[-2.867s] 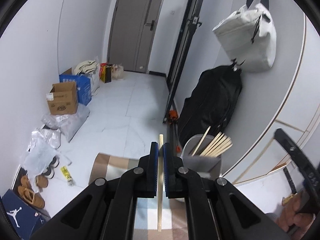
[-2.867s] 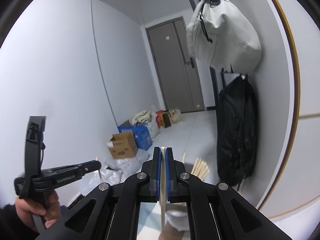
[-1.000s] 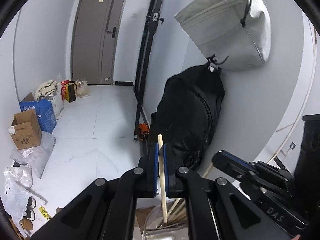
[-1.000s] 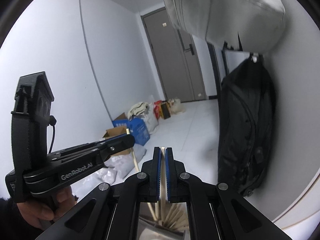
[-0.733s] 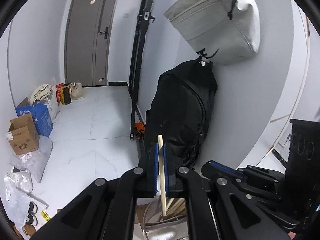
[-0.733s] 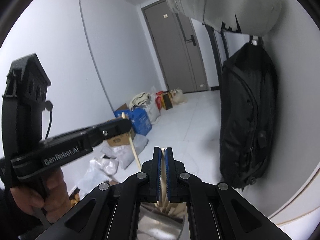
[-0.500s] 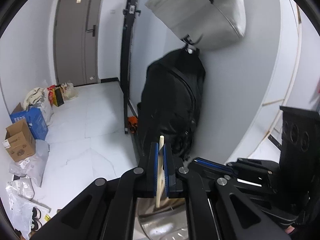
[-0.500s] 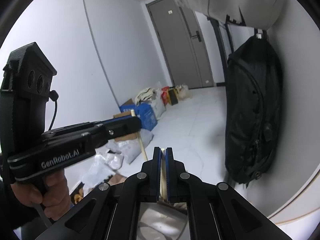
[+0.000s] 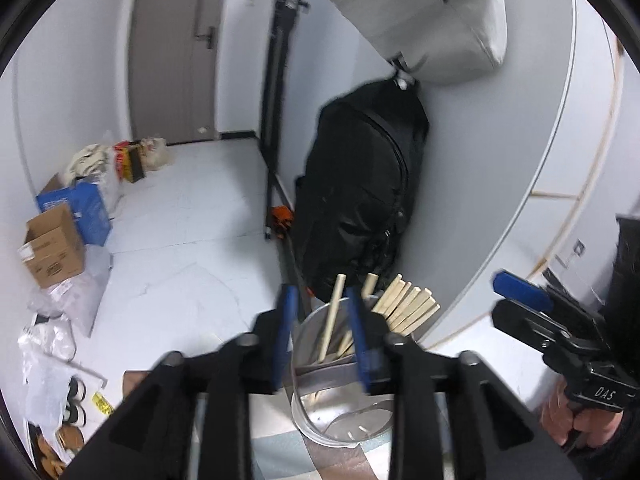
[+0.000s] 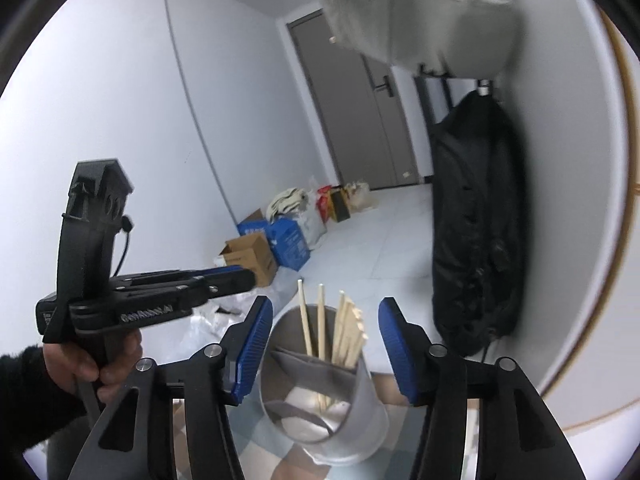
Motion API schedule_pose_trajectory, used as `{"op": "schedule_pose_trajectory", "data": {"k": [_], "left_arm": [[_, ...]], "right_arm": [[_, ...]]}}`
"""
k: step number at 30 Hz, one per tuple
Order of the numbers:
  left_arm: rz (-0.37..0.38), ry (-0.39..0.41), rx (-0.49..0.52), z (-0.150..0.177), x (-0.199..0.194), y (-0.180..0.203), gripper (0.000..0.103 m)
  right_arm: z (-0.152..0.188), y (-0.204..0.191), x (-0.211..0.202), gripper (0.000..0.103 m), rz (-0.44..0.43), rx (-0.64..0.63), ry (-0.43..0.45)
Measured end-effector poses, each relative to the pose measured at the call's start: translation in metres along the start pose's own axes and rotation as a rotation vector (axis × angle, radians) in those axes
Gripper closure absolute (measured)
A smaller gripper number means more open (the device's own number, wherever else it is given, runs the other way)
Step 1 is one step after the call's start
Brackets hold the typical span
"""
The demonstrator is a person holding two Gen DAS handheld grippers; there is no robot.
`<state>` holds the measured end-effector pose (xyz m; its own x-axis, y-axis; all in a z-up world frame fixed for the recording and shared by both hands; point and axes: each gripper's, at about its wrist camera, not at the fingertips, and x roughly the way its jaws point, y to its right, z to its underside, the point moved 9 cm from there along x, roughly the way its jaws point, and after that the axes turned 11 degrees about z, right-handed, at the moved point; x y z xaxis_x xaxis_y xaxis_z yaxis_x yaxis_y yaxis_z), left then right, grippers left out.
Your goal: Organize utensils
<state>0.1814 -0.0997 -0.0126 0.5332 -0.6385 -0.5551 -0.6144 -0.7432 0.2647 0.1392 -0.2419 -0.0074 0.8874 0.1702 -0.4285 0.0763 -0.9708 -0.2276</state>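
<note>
A metal utensil holder with a grey divider stands on the checked tablecloth and holds several wooden chopsticks. My left gripper is just in front of it with its jaws opening. One chopstick stands in the holder between the blue pads and touches neither. My right gripper faces the holder from the other side with its jaws opening wide, and nothing is pressed between its pads. Each gripper shows in the other's view: the right gripper and the left gripper.
A black backpack hangs on the wall right behind the holder, under a white bag. Cardboard boxes and bags lie on the floor to the left. The checked cloth covers the table edge below.
Both grippers were shut on a chopstick each and have let go. Those chopsticks now stand in the holder. Both views have drawn back, so more of the holder shows.
</note>
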Motion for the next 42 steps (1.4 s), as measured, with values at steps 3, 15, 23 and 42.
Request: {"op": "schedule_pose_trajectory", "data": {"k": [3, 15, 23, 42], "left_arm": [[-0.047, 0.063, -0.012, -0.001, -0.019, 0.007, 0.058], [-0.212, 0.259, -0.019, -0.005, -0.083, 0.042, 0.020], [-0.283, 0.351, 0.000, 0.011, -0.117, 0.049, 0.007], [-0.334, 0.369, -0.011, 0.082, -0.104, 0.038, 0.001]], "right_arm": [[0.002, 0.003, -0.019, 0.040, 0.012, 0.025, 0.029], [-0.004, -0.026, -0.095, 0.007, 0.011, -0.012, 0.179], [0.005, -0.043, -0.125, 0.000, 0.024, -0.072, 0.276], [0.065, -0.038, -0.136, 0.000, 0.051, -0.047, 0.283]]}}
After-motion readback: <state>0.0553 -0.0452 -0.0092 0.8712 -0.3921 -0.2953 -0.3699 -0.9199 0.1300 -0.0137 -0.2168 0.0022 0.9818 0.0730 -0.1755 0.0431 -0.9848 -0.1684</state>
